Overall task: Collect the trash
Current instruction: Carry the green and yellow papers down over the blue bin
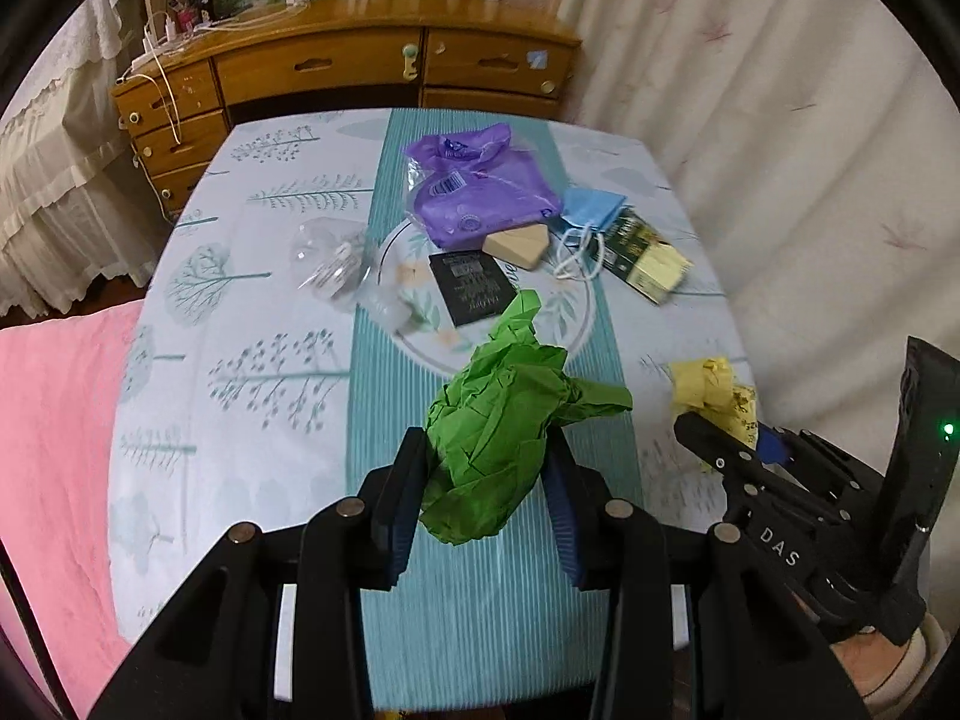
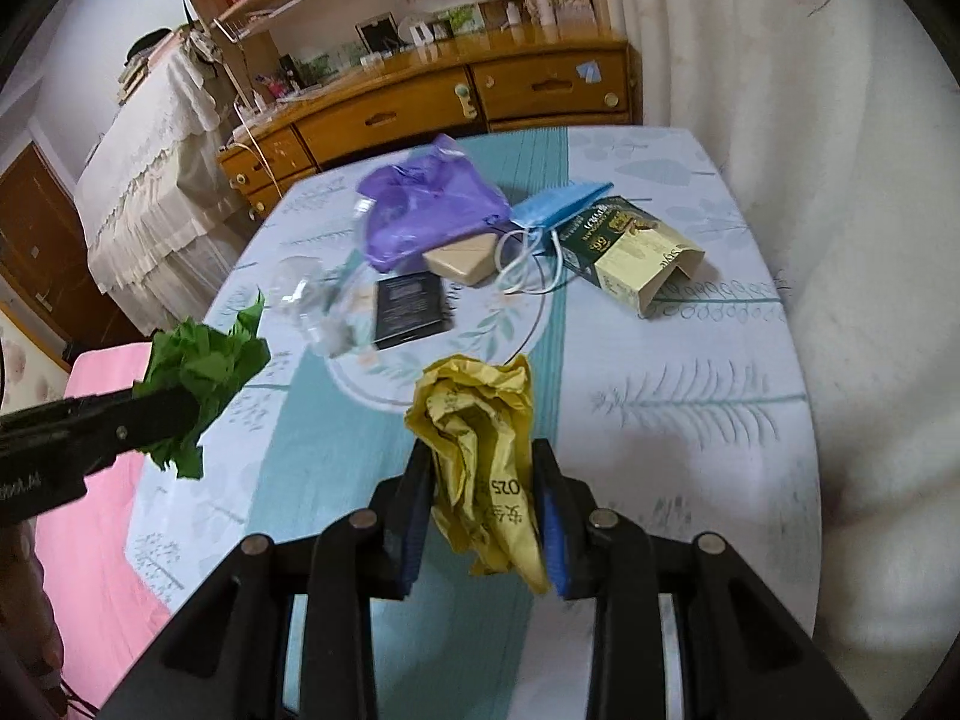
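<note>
Left gripper (image 1: pixel 489 480): jaws clamped narrowly on a crumpled green paper wad (image 1: pixel 504 426), which bulges out ahead of and above the pads and is clear of the table (image 1: pixel 252 420). Right gripper (image 2: pixel 483 492): jaws likewise pinched on a crumpled yellow wrapper (image 2: pixel 480 438) with dark printing, its loose end hanging down between the fingers. Both items are held above the tree-patterned cloth, not resting on it.

Seen from the left wrist, the right gripper sits off to the right side at the same level; from the right wrist, the left gripper enters from the left edge.

Just beyond both grippers, on the table's middle: a black flat packet (image 1: pixel 471 288), with a crushed clear plastic container (image 1: pixel 336 270) to its left. Behind the packet, a beige wedge-shaped block (image 1: pixel 519 246). Further on, a purple plastic bag (image 1: pixel 480 186). To the right of the block, a blue face mask (image 1: pixel 591 210) with white loops, and beside it a green-and-yellow carton (image 1: pixel 645 255), lying on its side with its open end toward the near right.

Farthest: a wooden dresser (image 1: pixel 360 66) behind the table.
</note>
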The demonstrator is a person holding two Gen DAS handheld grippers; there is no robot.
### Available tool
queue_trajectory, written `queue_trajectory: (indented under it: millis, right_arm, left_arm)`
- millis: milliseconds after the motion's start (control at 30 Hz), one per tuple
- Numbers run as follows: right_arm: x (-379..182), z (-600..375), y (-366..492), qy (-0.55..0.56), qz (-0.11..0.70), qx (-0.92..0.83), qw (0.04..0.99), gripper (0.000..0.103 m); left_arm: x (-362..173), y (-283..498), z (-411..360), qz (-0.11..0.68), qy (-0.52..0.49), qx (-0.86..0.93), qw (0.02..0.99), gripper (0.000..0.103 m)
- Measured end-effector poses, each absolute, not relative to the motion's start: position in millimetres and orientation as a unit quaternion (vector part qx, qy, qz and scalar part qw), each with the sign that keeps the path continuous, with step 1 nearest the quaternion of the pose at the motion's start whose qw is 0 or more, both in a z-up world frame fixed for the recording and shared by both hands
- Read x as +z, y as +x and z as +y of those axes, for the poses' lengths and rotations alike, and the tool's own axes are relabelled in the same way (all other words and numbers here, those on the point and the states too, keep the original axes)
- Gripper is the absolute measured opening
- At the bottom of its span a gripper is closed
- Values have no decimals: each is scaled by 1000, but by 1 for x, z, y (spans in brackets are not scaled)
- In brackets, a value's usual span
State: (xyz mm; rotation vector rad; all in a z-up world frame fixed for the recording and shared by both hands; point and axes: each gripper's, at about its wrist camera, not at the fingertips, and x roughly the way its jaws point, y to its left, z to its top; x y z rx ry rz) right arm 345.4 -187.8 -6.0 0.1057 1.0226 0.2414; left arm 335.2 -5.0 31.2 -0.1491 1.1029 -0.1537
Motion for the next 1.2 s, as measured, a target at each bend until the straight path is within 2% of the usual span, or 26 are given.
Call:
queue_trajectory:
  millis: [367, 733, 1000, 1200]
  right_arm:
    - [32, -134, 217, 67, 449, 85, 887, 30]
    - [30, -100, 89, 71, 447, 68, 889, 29]
    - [3, -95, 46, 69, 488, 69, 867, 29]
    - [-45, -102, 42, 93, 532, 68, 839, 29]
  left_arm:
    - [66, 215, 54, 474, -73, -112, 870, 36]
    - [54, 113, 82, 471, -61, -130, 870, 36]
    - [23, 78, 71, 497, -42, -127, 858, 37]
    - [-32, 72, 55, 539, -43, -118, 833, 37]
